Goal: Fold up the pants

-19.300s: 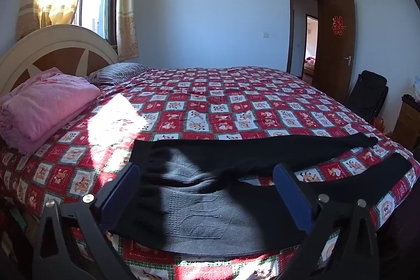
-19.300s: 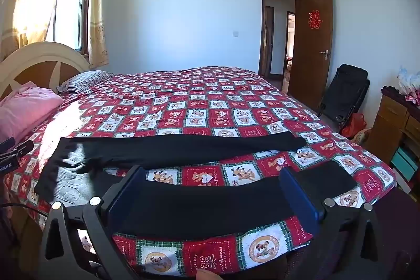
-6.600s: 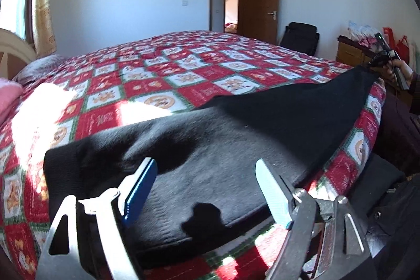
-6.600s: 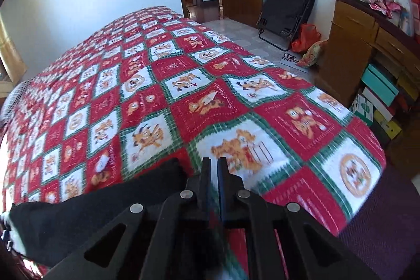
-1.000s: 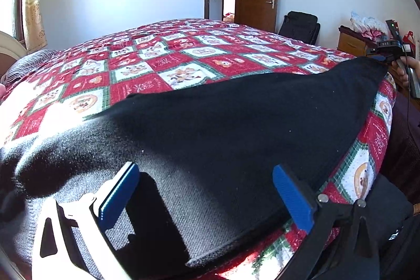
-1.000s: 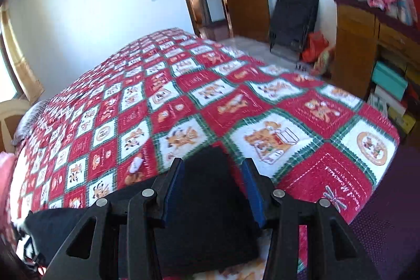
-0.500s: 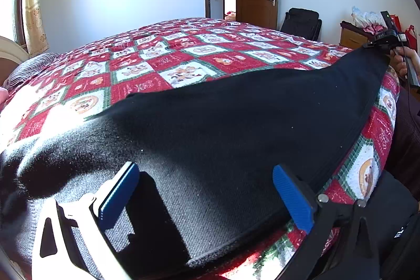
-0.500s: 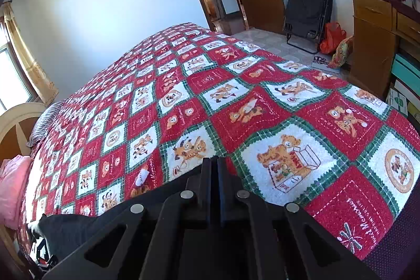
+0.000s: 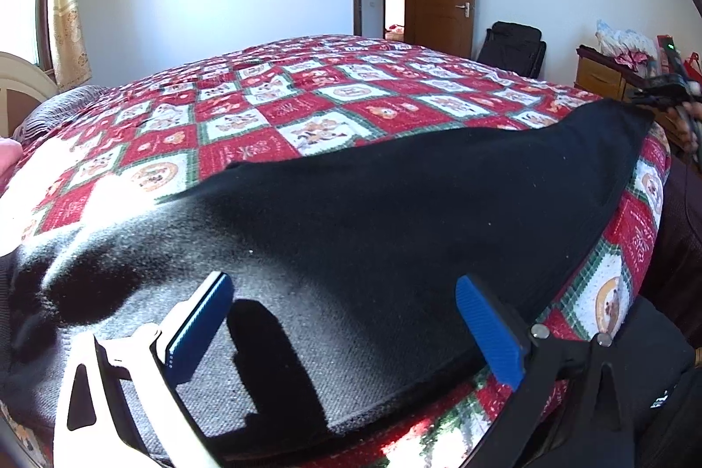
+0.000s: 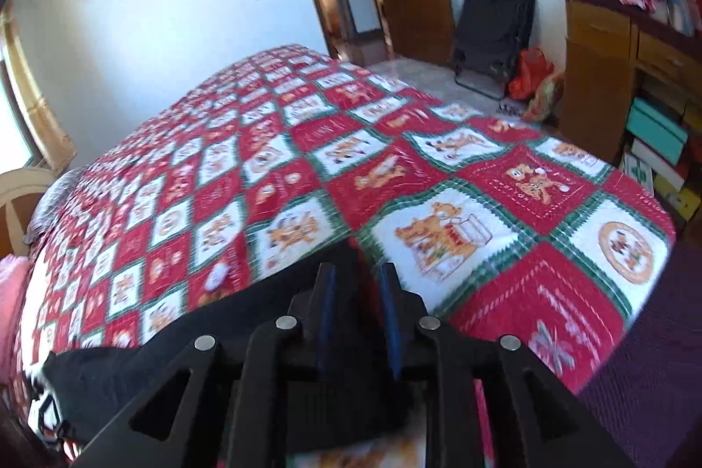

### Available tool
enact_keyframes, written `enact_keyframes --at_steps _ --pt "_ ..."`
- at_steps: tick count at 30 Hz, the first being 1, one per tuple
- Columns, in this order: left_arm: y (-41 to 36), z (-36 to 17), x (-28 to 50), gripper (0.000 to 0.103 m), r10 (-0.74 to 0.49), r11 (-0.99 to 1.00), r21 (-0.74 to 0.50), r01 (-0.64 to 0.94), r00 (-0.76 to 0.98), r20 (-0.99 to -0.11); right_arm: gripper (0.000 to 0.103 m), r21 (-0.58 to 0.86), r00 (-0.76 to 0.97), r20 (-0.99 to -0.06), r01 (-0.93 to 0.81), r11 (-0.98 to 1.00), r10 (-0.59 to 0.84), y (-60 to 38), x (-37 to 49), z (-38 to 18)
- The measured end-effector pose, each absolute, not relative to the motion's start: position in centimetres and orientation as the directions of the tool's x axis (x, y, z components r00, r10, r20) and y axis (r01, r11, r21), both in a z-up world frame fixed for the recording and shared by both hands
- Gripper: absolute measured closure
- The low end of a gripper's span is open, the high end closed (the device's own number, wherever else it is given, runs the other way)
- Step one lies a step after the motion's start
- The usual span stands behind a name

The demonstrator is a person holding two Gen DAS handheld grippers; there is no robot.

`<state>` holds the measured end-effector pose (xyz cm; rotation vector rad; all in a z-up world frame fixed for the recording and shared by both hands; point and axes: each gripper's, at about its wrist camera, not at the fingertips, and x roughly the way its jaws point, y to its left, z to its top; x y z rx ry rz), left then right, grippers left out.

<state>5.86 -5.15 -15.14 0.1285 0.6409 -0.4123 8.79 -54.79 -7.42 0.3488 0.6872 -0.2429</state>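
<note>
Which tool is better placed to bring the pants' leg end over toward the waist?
Right. The right tool straddles the pants leg end, jaws opening; the left tool hovers open near the waist.

Your left gripper hangs low over the near edge of the bed with its jaws spread wide, the two blue pads well apart and nothing pinched between them. It tilts downward.

Your right gripper also tilts downward, at the far right end of the cloth. Its jaws are opening, with a narrow gap showing between the blue pads; dark fabric sits in that gap, but the pads no longer press on it. In the left view your right hand shows at the right edge, around that tool's handle.
</note>
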Motion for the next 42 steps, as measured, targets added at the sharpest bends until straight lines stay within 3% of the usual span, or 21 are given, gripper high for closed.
enact_keyframes --at_steps 5,9,13,21,27,34,36,37,42 --pt "-5.0 -15.7 6.3 0.000 -0.310 0.920 -0.006 0.392 0.716 -0.626 0.077 0.150 0.686 -0.725 0.249 0.957 -0.065 -50.8 7.8 -9.8" --pt "-4.9 -15.5 6.1 0.000 -0.309 0.917 0.003 0.398 0.716 -0.626 0.077 0.146 0.708 -0.703 0.244 0.959 -0.073 -50.9 7.9 -10.1" --pt "-4.2 -14.9 6.1 0.000 -0.300 0.925 0.001 0.379 0.733 -0.610 0.059 0.201 0.751 -0.659 0.232 0.952 -0.043 -51.8 7.2 -8.7" --pt "-2.2 -14.6 6.8 0.000 -0.218 0.953 0.037 0.301 0.765 -0.606 0.059 0.279 0.744 -0.664 0.329 0.902 -0.066 -57.4 8.5 -8.5" --pt "-1.2 -15.5 7.4 0.000 -0.186 0.967 0.017 0.256 0.746 -0.639 0.059 0.369 0.732 -0.681 0.297 0.881 0.038 -58.9 10.3 -10.3" --pt "-1.2 -15.8 7.5 0.000 -0.183 0.966 0.021 0.256 0.745 -0.641 0.059 0.374 0.721 -0.688 0.252 0.893 0.085 -58.1 11.0 -10.7" --pt "-1.1 -15.8 7.5 0.000 -0.185 0.967 0.018 0.256 0.743 -0.643 0.066 0.388 0.713 -0.694 0.252 0.887 0.101 -58.4 11.5 -10.9" --pt "-1.2 -15.8 7.5 0.000 -0.184 0.967 0.019 0.256 0.743 -0.644 0.080 0.375 0.705 -0.704 0.261 0.890 0.090 -58.4 11.7 -11.0" --pt "-1.2 -15.6 7.8 0.000 -0.185 0.965 0.019 0.262 0.729 -0.659 0.089 0.374 0.709 -0.700 0.264 0.889 0.084 -58.1 11.7 -10.8"
